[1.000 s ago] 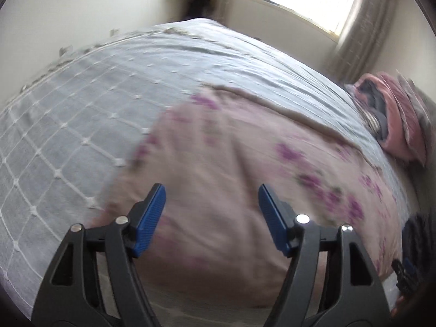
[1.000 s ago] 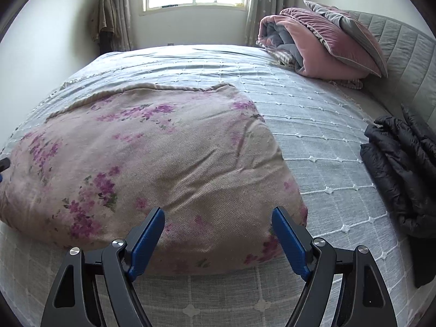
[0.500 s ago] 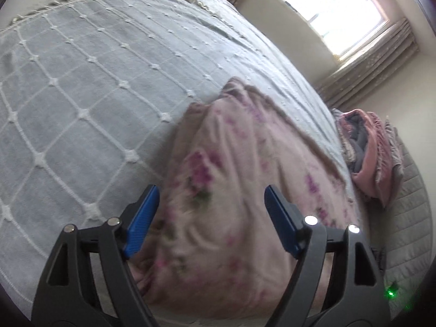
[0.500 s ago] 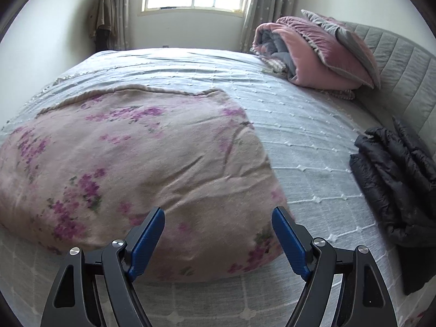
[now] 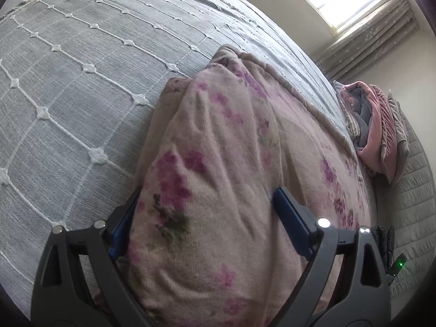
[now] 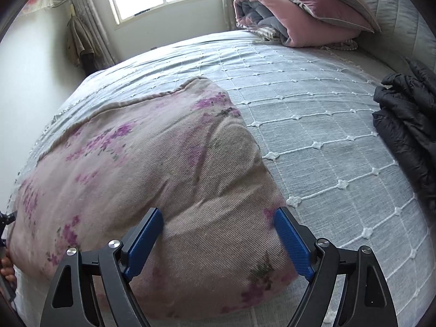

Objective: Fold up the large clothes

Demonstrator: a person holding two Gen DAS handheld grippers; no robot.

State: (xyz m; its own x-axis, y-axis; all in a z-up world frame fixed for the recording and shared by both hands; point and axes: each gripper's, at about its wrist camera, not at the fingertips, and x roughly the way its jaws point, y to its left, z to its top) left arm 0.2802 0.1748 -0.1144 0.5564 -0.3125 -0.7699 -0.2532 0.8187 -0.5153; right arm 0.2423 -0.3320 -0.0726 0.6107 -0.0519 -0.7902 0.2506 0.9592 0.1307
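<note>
Left gripper point(image 5: 207, 223) is being held wide open around the near end of the floral blanket point(image 5: 231, 163), which is lying on the grey bedspread point(image 5: 81, 81). Pink quilt point(image 5: 373, 128) is being seen piled beyond.

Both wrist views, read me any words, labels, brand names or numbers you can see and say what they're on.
None: no readable text in either view.
Floral blanket: flower print only, no label visible.
Bedspread, folded pink quilt, black jacket: no lettering visible.
</note>
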